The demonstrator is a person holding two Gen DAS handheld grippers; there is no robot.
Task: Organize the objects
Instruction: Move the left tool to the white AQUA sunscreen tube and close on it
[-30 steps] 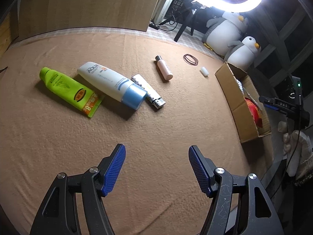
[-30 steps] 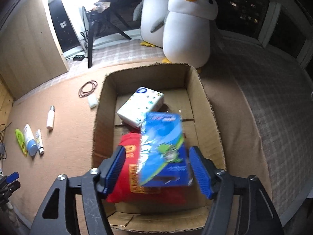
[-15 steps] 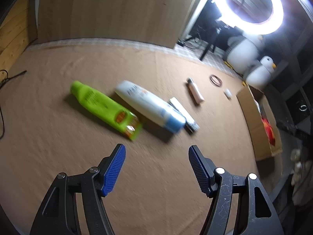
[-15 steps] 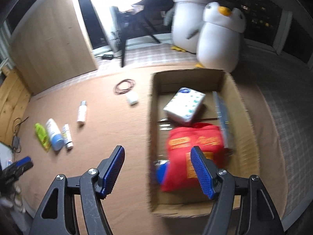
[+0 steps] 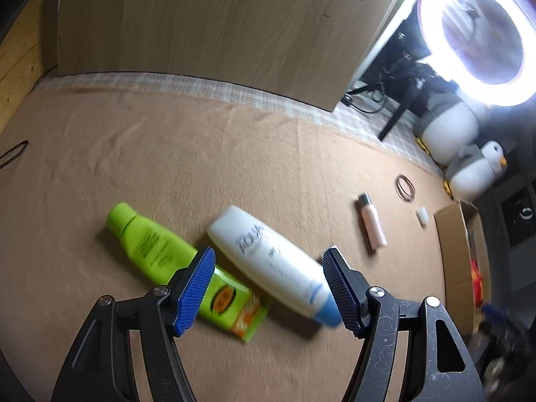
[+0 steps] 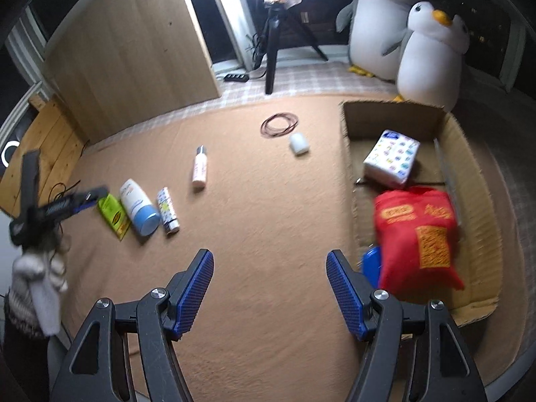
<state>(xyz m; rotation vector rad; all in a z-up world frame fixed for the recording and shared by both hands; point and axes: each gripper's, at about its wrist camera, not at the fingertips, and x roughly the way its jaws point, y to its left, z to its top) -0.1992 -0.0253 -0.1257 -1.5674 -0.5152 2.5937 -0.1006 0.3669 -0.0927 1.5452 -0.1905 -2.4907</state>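
My left gripper (image 5: 269, 288) is open, low over the brown cloth, with the white blue-capped bottle (image 5: 271, 261) lying between its jaws and the green tube (image 5: 160, 251) by its left finger. In the right wrist view the left gripper (image 6: 67, 202) shows beside the green tube (image 6: 112, 214), white bottle (image 6: 137, 206) and patterned tube (image 6: 167, 209). My right gripper (image 6: 269, 289) is open and empty, left of the cardboard box (image 6: 479, 221), which holds a red pack (image 6: 418, 234), a tissue pack (image 6: 392, 157) and a blue pack (image 6: 372, 264).
A small pink bottle (image 6: 200, 167), brown rubber bands (image 6: 279, 124) and a small white piece (image 6: 298, 143) lie on the cloth. Two penguin plush toys (image 6: 428, 57) stand behind the box. A ring light on a tripod (image 6: 273, 43) and a wooden panel (image 6: 134, 53) stand at the back.
My left gripper has moved forward and down onto the white bottle and green tube. My right gripper let the blue pack go into the box and pulled back to the left.
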